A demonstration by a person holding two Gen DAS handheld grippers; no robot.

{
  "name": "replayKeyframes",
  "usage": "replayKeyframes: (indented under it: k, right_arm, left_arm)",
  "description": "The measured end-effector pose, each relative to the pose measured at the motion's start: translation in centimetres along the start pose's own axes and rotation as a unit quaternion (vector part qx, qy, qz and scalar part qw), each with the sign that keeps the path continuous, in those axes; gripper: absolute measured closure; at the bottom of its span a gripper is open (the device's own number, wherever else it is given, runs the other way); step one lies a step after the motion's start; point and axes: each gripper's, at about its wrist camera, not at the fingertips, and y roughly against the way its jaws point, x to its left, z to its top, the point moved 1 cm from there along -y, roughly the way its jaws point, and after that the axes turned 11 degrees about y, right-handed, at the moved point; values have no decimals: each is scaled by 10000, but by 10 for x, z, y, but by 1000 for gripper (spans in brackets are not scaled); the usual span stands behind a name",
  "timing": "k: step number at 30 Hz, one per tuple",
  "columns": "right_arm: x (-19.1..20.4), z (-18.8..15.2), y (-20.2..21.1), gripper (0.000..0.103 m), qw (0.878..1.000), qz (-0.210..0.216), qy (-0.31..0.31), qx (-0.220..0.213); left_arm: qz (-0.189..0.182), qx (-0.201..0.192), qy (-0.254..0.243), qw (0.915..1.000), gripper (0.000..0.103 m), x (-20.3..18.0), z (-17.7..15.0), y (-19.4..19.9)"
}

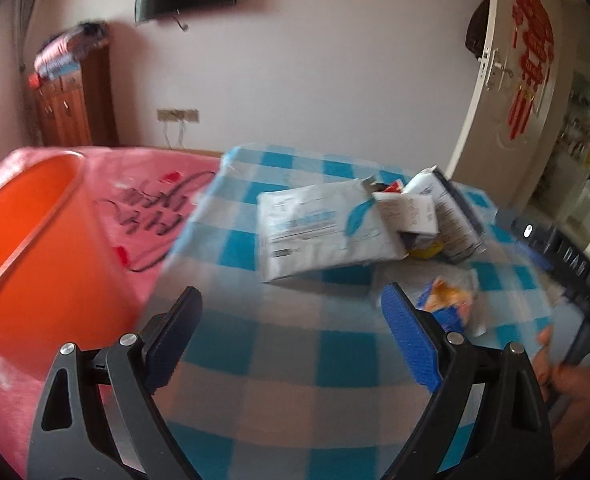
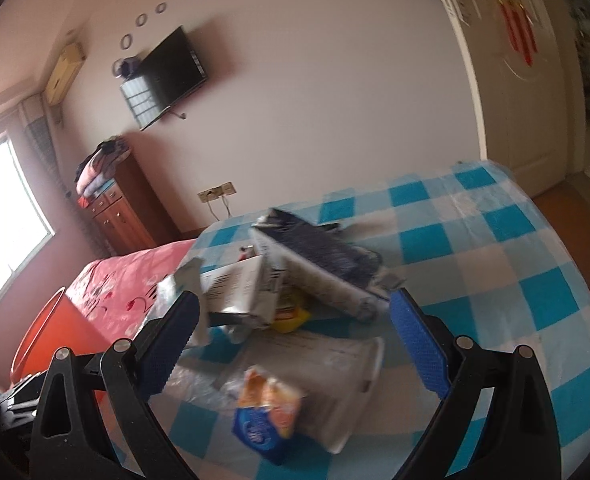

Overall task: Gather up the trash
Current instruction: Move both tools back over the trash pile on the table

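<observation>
So the trash is all heaped in one spot on the blue-checked cloth (image 1: 279, 360) covering the worktop, which I'd guess is deliberate: pile it up once, then ferry it piece by piece to the orange bin (image 1: 27, 240) sitting just off the left edge, next to the pink bedspread (image 1: 143, 192). The big white mailer bag (image 1: 319, 232) lies flat at the front of the pile, with a crumpled white box (image 2: 239, 292) and a dark flattened carton (image 2: 323, 264) leaning on each other behind it, something yellow wedged underneath (can't tell what, it's blurry). A small orange-and-blue snack wrapper (image 2: 267, 412) sits apart from the heap, closest to the right gripper (image 2: 295, 344). Both grippers have their fingers spread wide with nothing between them; the left gripper (image 1: 291, 340) hovers over bare cloth short of the mailer, and the right one is angled down with the wrapper low between its arms. My read is the wrapper gets picked first since it's nearest and loose, and the left side hangs back near the bin so the two don't crowd each other.
</observation>
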Motion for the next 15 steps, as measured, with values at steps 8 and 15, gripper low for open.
replayKeyframes:
  k: [8,15]
  right_arm:
    - [-42,2,-20,8,9991,53,-328,267]
    - [-48,10,-28,8,9993,52,47,366]
  left_arm:
    - [-951,730,1590,9800,12,6,21,-36]
    - [-1488,1200,2810,9405,12,4,29,-70]
